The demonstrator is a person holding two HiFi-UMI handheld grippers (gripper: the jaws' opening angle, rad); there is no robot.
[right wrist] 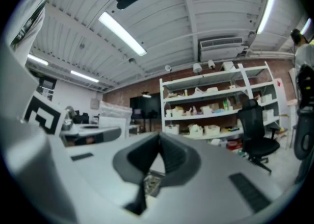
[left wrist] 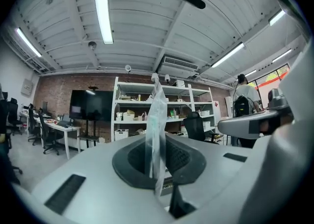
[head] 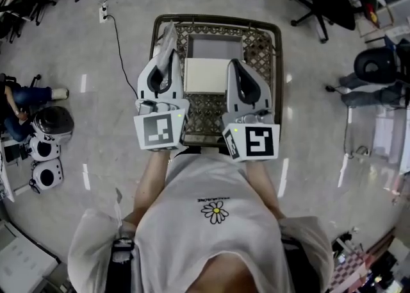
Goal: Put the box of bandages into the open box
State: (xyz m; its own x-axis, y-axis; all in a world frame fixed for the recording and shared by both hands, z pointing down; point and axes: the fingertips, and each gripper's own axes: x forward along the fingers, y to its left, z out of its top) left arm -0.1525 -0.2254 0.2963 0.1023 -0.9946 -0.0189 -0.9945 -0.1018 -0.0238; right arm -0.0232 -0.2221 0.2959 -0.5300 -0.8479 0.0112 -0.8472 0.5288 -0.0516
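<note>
Left hand-held gripper point(head: 168, 54) had its jaws pinched together on a strip of clear plastic point(left wrist: 157, 112) that stood up between them. The right hand-held gripper point(head: 234, 63) was closed on nothing. Both were held over the near half of the woven-topped counter point(head: 261, 47).

A flat, plain white box point(head: 205, 75), which I took for the box of bandages, lay at the middle of the counter. It sat square to the edges and just on the near side of the open box point(head: 216, 48), which stood by the far edge with its grey inside bare. No print showed on the white box from above.

By my reading, the pick-up had not yet begun. The next move called for parting the right jaws, lowering them onto the white box's side edges, and carrying it the short way toward the far edge. The left first needed to be rid of its plastic.
</note>
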